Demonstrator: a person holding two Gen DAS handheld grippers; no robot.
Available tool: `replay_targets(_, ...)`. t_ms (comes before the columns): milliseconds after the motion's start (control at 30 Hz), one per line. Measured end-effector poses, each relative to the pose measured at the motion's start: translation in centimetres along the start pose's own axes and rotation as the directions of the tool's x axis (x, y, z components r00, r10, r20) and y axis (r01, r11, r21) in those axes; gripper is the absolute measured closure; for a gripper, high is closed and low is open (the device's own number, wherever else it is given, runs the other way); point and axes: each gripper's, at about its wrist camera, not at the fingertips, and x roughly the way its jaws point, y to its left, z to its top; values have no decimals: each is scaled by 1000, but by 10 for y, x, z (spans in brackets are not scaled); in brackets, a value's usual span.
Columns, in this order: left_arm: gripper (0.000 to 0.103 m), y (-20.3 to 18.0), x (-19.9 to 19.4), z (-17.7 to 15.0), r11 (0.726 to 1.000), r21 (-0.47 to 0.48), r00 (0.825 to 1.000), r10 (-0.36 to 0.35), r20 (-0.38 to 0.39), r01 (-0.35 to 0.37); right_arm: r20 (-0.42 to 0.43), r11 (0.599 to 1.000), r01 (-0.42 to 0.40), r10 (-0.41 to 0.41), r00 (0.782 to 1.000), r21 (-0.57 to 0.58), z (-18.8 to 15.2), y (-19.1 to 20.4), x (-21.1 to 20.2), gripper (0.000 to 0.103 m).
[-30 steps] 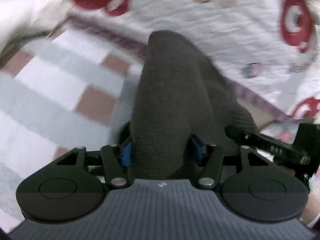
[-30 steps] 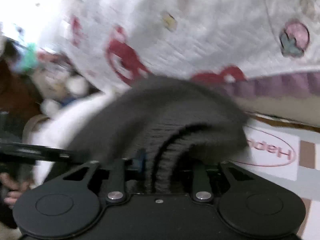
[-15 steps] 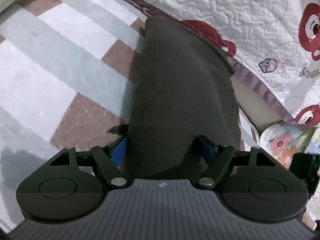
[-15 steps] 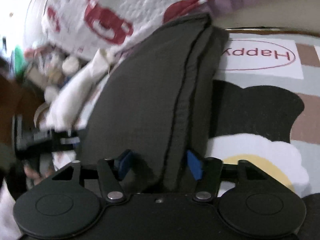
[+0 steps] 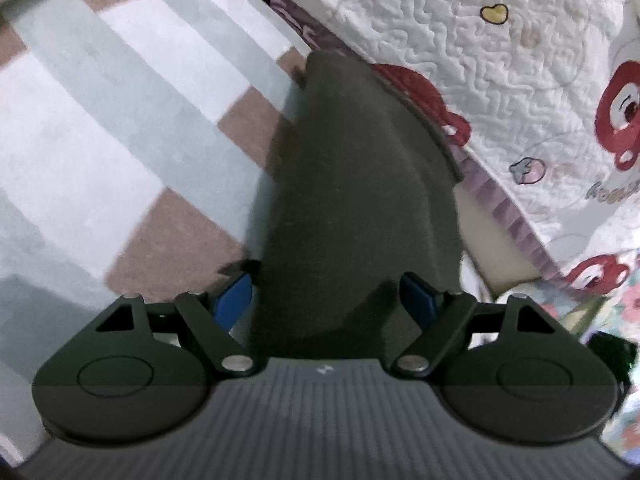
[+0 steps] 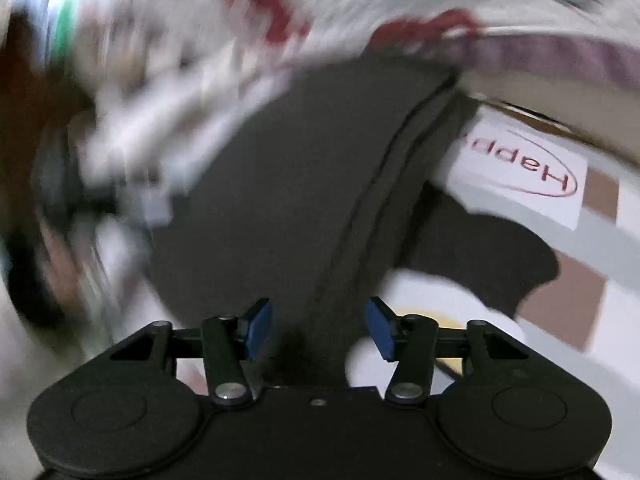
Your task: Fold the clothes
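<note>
I see both my left gripper (image 5: 326, 294) and right gripper (image 6: 318, 326) spread wide around the soft, dark knit garment (image 5: 352, 184), gripping nothing, over the checked rug (image 5: 120, 128).

The right gripper (image 6: 318, 328) has its two blue-padded fingers (image 6: 256, 330) spread apart, and a dark grey garment (image 6: 304, 184) runs between them without either pad clearly pressing on it. The cloth lies folded in layers, a raised seam edge running from near the gripper up toward the top right. It rests on a checked rug (image 6: 592, 248) of white, pale green and brown squares, with a white patch reading "Happy" (image 6: 524, 168) in a red oval just right of the cloth. A white quilt with red shapes (image 6: 332, 12) fills the top. The left side is badly smeared by motion
</note>
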Motion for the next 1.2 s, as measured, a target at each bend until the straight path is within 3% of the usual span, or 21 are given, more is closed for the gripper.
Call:
replay_targets(67, 22, 0, 9, -3, 1000, -11, 1000, 9, -12, -9, 111, 978, -83, 62, 992, 193, 13, -26, -2, 35)
replay_targets(233, 21, -4, 19, -5, 1000, -21, 1000, 15, 4, -14, 79, 935, -55, 28, 996, 352, 28, -61, 39, 35)
replay_targets(267, 25, -5, 19, -5, 1000, -14, 1000, 14, -5, -14, 75, 935, -52, 27, 997, 350, 28, -59, 45, 35)
replay_targets(300, 43, -5, 20, -4, 1000, -7, 1000, 13, -15, -13, 71, 936, -49, 25, 997, 348, 27, -57, 51, 34)
replay_targets(367, 58, -10, 18, -2, 999, 28, 999, 33, -15, -32, 63, 938, -43, 22, 998, 344, 26, -54, 62, 34)
replay_targets(433, 62, -21, 15, -2, 992, 91, 996, 84, 11, -85, 55, 940, -37, 19, 998, 340, 25, -50, 74, 32)
replay_targets(467, 62, -29, 16, -4, 982, 142, 992, 121, 26, -124, 60, 946, -17, -3, 998, 325, 26, -46, 77, 25)
replay_targets(533, 63, -49, 21, -10, 942, 268, 979, 196, 55, -204, 75, 954, -2, -21, 997, 299, 29, -40, 84, 22)
replay_targets(567, 64, -55, 23, -12, 927, 305, 976, 210, 60, -219, 87, 958, -41, 17, 996, 285, 31, -40, 88, 35)
replay_targets(600, 64, -53, 23, -10, 944, 270, 982, 184, 41, -188, 107, 965, -53, 26, 994, 257, 33, -33, 85, 46)
replay_targets(633, 64, -43, 21, -6, 977, 184, 994, 105, 11, -105, 127, 971, -65, 36, 991, 230, 36, -26, 82, 66)
replay_targets(667, 65, -29, 17, -2, 996, 86, 1000, 9, -8, -9, 147, 976, -76, 46, 988, 202, 39, -19, 80, 67)
replay_targets(700, 66, -16, 12, 2, 997, -10, 997, -70, -12, 70, 182, 975, -103, 67, 981, 197, 39, -12, 70, 68)
replay_targets(800, 66, -4, -15, 9, 984, -77, 987, -158, 17, 159, 253, 972, -171, 127, 959, 161, 41, 15, 41, 70)
replay_targets(867, 64, -8, -30, 9, 992, -23, 992, -127, 18, 127, 253, 969, -192, 148, 956, 158, 36, 28, 26, 70)
replay_targets(967, 61, -3, -26, 6, 999, -15, 998, -50, -36, 49, 197, 971, -150, 113, 974, 185, 22, 27, 29, 68)
replay_targets(1100, 50, 5, -4, -5, 995, 36, 990, 96, -103, -93, 113, 970, -85, 61, 992, 228, 4, 17, 43, 63)
replay_targets(1133, 50, 6, -5, -6, 995, 45, 990, 98, -104, -93, 92, 969, -69, 48, 995, 239, 0, 14, 46, 60)
replay_targets(1200, 50, 6, -8, -4, 997, 33, 992, 75, -104, -72, 134, 940, -112, 72, 988, 321, -2, 1, 41, 57)
